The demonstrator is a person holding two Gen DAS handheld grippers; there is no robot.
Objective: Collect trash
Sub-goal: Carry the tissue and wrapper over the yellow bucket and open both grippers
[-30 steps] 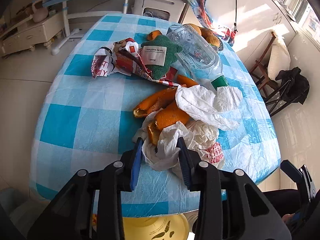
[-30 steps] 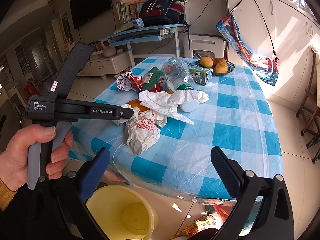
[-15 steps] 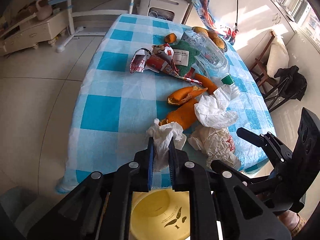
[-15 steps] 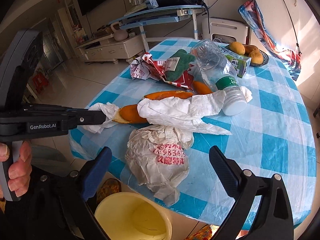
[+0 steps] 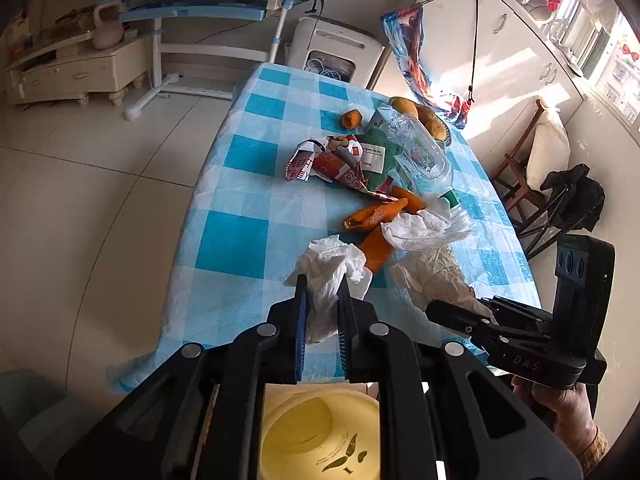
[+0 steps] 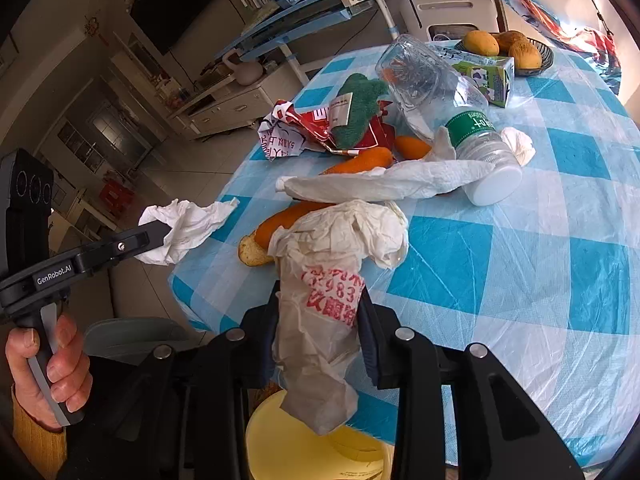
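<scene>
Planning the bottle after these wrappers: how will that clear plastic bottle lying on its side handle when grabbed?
The clear plastic bottle looks empty, so probably light. Its walls look dented, so it may buckle under the jaws. Lying on its side on the tablecloth, it could roll if nudged, though the white tissue against it may check that.

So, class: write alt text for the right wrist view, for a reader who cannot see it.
The right gripper is closing on a crumpled paper wrapper at the edge of a blue checked table, above a yellow bin. At left, the left gripper holds a white tissue.
</scene>
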